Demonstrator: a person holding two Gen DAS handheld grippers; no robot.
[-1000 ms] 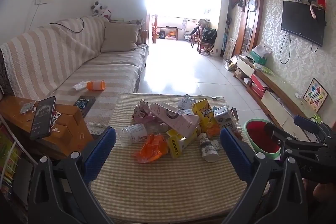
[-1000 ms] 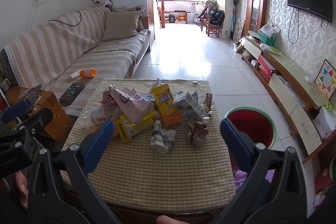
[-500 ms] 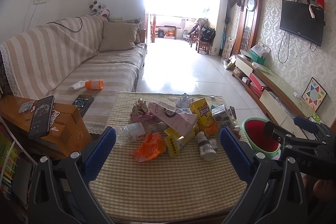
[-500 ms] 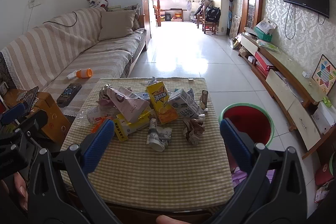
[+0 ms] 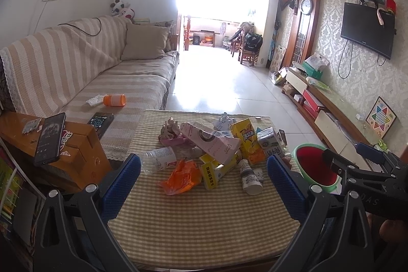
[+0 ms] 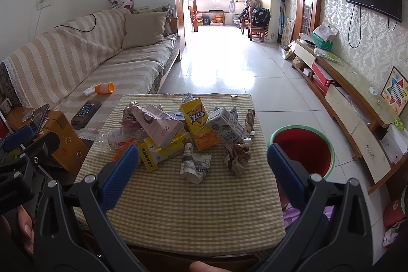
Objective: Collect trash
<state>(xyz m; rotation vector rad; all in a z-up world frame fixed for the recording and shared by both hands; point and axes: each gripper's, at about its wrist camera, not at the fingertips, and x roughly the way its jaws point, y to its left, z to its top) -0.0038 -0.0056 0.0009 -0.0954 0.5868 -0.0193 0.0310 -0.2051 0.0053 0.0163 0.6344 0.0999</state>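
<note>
Both grippers hover off the table's near edge, nothing picked yet. The left gripper (image 5: 203,179) has its jaws spread wide and empty; the right gripper (image 6: 203,168) likewise. The trash pile (image 6: 178,134) crowds the checked tablecloth's (image 6: 193,205) middle and far half. The red bin (image 6: 303,149) stands on the floor just beside the right edge. Next up, probably the crumpled paper (image 6: 237,156), nearest that edge; the near strip lies bare for approach.

Not much I can actually read here. My other tong's body (image 5: 374,200) has "DAS" stamped on it. The yellow carton (image 6: 197,122) has big Chinese characters, looks like 冰红茶. Other cartons' print is too small.
</note>
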